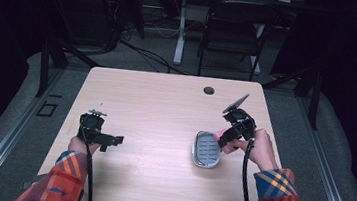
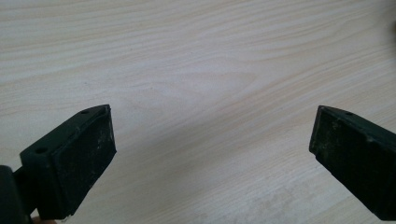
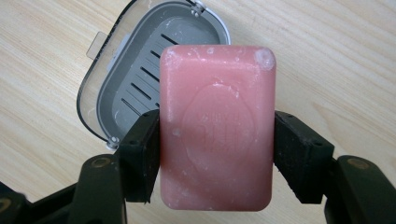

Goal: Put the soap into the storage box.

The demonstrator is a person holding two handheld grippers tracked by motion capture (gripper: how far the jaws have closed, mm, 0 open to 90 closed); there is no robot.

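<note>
We have the right gripper (image 3: 217, 154) clenched on the soap (image 3: 217, 126), jaws on its long sides, held just right of the open dish (image 3: 140, 79), above the table (image 1: 155, 108). Left gripper (image 2: 210, 154) released, jaws wide, idle over bare wood. We judge the bar stiff, fairly light, slick if wet, so side grip mid-length suits. Right gripper view gives us the dish's slotted tray and clear lid; high view gives us the dish (image 1: 206, 149) and left gripper (image 1: 97, 133) well apart.
</note>
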